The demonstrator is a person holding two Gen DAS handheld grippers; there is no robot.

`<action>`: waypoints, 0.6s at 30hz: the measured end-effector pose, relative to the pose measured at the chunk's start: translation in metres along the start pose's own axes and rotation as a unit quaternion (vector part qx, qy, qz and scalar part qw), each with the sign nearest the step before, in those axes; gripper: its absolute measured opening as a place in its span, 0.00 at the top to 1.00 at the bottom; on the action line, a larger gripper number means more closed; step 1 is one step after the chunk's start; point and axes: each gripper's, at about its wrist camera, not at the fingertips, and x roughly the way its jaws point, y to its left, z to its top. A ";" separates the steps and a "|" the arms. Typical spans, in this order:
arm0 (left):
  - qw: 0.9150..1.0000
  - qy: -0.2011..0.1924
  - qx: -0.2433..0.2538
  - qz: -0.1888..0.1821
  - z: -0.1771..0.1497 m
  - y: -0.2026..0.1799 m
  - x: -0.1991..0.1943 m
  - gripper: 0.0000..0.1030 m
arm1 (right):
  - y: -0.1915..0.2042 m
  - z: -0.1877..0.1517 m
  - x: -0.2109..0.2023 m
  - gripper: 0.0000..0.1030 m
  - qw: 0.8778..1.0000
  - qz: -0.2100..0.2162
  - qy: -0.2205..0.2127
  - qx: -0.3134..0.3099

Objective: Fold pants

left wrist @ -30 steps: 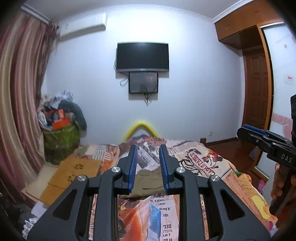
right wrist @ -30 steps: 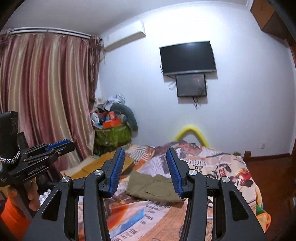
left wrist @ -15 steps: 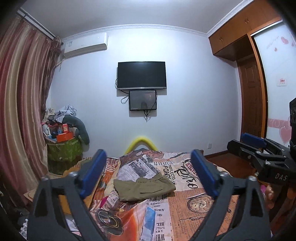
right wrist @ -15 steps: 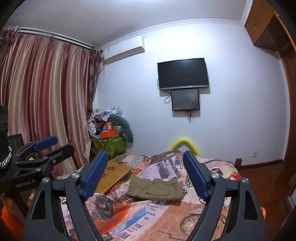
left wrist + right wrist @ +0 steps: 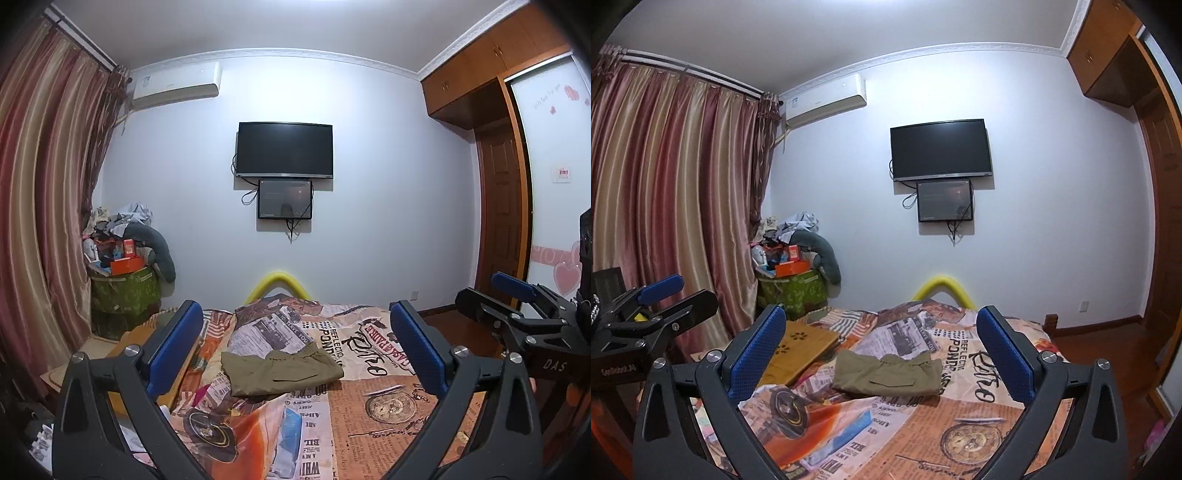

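Olive-green pants (image 5: 280,373) lie folded in a compact rectangle on the patterned bedspread (image 5: 373,373), a little beyond both grippers. My left gripper (image 5: 295,312) hovers level in front of them, its blue-padded jaws opening wide with nothing between the pads. In the right wrist view the pants (image 5: 890,374) rest the same way, and my right gripper (image 5: 882,314) is also opening, empty, short of the cloth. Each gripper shows at the edge of the other's view: the right gripper (image 5: 517,314) and the left gripper (image 5: 657,306).
A wooden lap board (image 5: 801,347) lies on the bed left of the pants. A green bin piled with clutter (image 5: 792,291) stands in the corner by the curtain (image 5: 676,206). A yellow foam arch (image 5: 277,282) marks the bed's far end. Wardrobe doors (image 5: 498,221) stand at right.
Both grippers went from nearly shut to wide open and drew back from the pants, which stay folded on the bed.
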 end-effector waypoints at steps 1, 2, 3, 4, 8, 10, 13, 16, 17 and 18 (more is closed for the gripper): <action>1.000 -0.001 -0.002 0.000 0.000 0.001 -0.001 0.00 | 0.000 -0.002 -0.004 0.00 1.000 0.000 0.000 -0.001; 1.000 0.000 -0.004 -0.001 0.000 0.002 -0.001 0.00 | 0.000 -0.004 -0.006 0.00 1.000 -0.001 -0.001 -0.001; 1.000 0.000 -0.004 -0.001 0.000 0.002 -0.001 0.00 | 0.000 -0.004 -0.006 0.00 1.000 0.000 0.000 0.000; 1.000 0.000 -0.005 0.000 0.000 0.003 -0.001 0.00 | 0.000 -0.005 -0.006 0.00 1.000 0.000 0.000 0.000; 1.000 0.001 -0.007 0.002 -0.003 0.004 -0.001 0.00 | 0.001 -0.005 -0.006 0.00 1.000 0.000 0.004 0.002; 1.000 0.004 -0.008 0.001 -0.003 0.005 0.001 0.00 | 0.001 -0.005 -0.006 0.00 1.000 -0.001 0.005 0.002; 1.000 0.009 -0.011 -0.001 -0.004 0.006 0.003 0.00 | 0.003 -0.005 -0.007 0.00 1.000 -0.002 0.009 0.001; 1.000 0.012 -0.014 0.001 -0.005 0.008 0.005 0.00 | 0.002 -0.005 -0.008 0.00 1.000 -0.003 0.011 0.003; 1.000 0.013 -0.015 0.001 -0.005 0.008 0.006 0.00 | 0.002 -0.005 -0.007 0.00 1.000 -0.003 0.012 0.004; 1.000 0.014 -0.016 0.001 -0.005 0.008 0.006 0.00 | 0.002 -0.004 -0.007 0.00 1.000 -0.003 0.013 0.005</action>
